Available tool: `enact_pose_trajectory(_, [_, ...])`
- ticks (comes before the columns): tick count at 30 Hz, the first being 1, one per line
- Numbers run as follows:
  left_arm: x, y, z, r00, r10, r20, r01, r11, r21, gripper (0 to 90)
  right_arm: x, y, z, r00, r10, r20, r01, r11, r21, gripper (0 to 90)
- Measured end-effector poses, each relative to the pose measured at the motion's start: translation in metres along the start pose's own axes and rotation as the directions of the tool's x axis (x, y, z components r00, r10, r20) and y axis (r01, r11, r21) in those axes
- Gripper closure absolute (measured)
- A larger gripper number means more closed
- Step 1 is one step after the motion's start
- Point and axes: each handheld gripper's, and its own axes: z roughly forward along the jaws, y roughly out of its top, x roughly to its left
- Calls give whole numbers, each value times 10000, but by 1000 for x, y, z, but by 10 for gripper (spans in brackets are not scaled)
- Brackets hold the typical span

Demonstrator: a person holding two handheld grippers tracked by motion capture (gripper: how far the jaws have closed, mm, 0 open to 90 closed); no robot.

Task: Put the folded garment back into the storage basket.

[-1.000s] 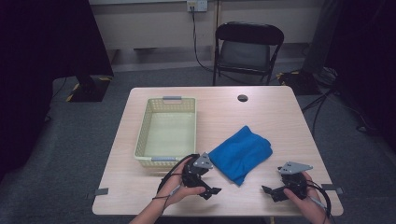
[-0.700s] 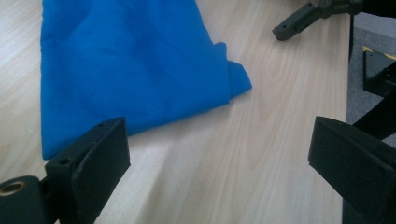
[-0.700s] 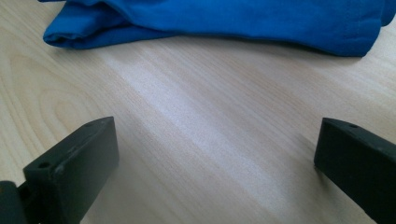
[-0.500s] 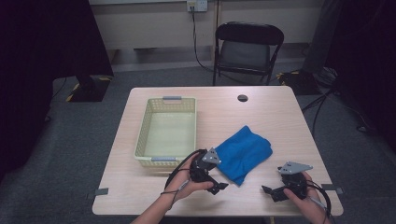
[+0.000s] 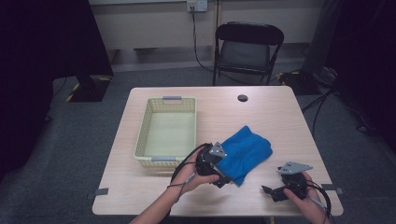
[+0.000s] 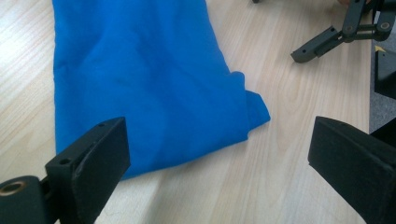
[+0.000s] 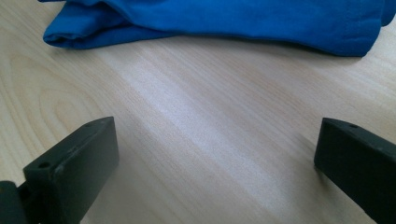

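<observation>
A folded blue cloth lies on the wooden table, right of a pale yellow basket. My left gripper hovers at the cloth's near-left edge, open. In the left gripper view its jaws stand wide apart over the blue cloth's near corner, one jaw above the fabric, the other above bare wood. My right gripper sits near the table's front right, open, apart from the cloth. In the right gripper view the blue cloth lies ahead across the top, with bare wood between the jaws.
The basket holds nothing that I can see. A dark round hole marks the table's far side. A black folding chair stands behind the table. The right gripper also appears far off in the left gripper view.
My left gripper has moved right and slightly forward, reaching the cloth's near-left edge. The right gripper has stayed where it was.
</observation>
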Motion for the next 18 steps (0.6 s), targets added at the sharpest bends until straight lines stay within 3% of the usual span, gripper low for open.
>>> enact_pose_trajectory(18, [10,18,12,9996,-39,-286,44,9999,167,50,0,0,0,10000,-1,1,1,10000,0,0])
